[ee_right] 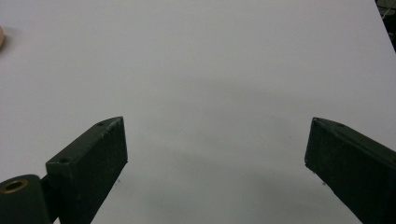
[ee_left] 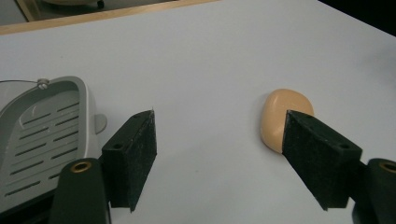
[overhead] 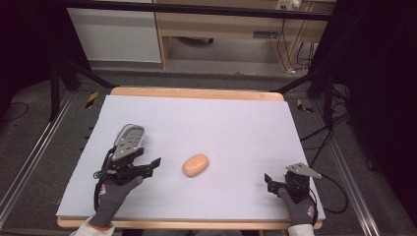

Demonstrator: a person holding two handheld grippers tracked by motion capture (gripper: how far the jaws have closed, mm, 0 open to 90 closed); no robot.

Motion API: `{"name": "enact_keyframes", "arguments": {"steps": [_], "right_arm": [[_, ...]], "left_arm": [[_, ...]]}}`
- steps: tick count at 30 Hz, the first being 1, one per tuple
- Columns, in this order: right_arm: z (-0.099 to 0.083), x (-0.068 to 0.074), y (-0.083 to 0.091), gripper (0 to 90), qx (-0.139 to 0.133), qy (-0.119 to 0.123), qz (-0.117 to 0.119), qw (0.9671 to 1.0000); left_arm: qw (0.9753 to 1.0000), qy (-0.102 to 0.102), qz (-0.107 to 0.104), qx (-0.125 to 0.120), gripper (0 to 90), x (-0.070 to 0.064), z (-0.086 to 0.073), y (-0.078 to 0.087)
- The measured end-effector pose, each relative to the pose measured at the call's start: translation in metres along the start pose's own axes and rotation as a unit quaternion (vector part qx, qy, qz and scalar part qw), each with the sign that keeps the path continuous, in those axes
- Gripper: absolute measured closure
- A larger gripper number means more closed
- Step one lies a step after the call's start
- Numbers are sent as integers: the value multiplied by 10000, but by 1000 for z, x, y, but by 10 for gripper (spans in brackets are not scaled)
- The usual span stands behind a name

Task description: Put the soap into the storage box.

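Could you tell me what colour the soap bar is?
The soap bar is pale orange-peach, clearest in the left gripper view.

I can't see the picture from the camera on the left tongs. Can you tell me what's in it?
Two black jaws stand wide open over a white table. A peach-coloured bar of soap lies just past the right-hand jaw, partly hidden by it, and a grey slotted soap dish sits at the left edge.
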State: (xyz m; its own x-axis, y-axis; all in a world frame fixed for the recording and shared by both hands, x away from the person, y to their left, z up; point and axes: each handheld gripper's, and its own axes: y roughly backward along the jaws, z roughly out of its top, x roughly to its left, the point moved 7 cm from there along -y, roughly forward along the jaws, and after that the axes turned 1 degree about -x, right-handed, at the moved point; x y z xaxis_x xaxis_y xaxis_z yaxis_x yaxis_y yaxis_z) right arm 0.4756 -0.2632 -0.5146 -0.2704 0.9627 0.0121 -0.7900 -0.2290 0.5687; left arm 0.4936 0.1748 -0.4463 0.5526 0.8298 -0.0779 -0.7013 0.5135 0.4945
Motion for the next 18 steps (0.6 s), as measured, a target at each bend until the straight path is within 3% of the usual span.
{"name": "enact_keyframes", "arguments": {"steps": [18], "right_arm": [[0,2,-1,59,54,15,26,10000]], "left_arm": [[9993,-259,-232,145,234,-25,14,-26]]}}
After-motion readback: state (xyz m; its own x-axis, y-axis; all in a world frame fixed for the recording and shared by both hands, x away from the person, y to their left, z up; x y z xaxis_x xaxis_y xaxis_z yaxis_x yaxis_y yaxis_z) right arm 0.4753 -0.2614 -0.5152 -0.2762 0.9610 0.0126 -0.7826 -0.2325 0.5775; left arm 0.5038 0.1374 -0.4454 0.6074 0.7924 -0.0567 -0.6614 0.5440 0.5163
